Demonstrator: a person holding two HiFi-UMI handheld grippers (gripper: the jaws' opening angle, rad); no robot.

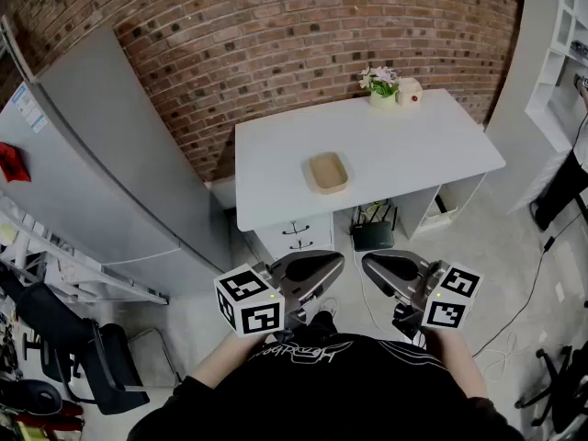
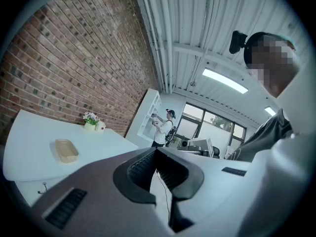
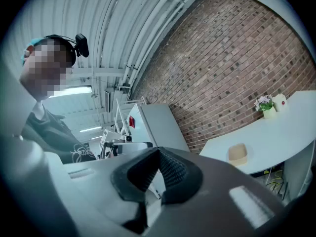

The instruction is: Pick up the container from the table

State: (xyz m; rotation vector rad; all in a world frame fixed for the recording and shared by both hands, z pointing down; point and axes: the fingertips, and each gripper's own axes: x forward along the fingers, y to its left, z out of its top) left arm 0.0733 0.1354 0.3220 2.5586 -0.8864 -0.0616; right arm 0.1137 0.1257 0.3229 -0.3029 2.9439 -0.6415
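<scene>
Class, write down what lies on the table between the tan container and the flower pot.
Nothing: only bare white table separates the container from the flower pot, as the head view shows.

1. The person wears a black top [image 1: 322, 389] with white lettering [image 1: 299, 352].
2. The left gripper [image 2: 157, 152] and the right gripper [image 3: 159, 151] have grey shells and black ribbed pads [image 2: 140, 168].
3. The left cube [image 1: 248, 302] and the right cube [image 1: 450, 298] are white with black square markers.

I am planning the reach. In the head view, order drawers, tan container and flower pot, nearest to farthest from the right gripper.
From the right gripper:
1. drawers, under the table near edge.
2. tan container, mid-table.
3. flower pot, far edge, by the wall.
</scene>
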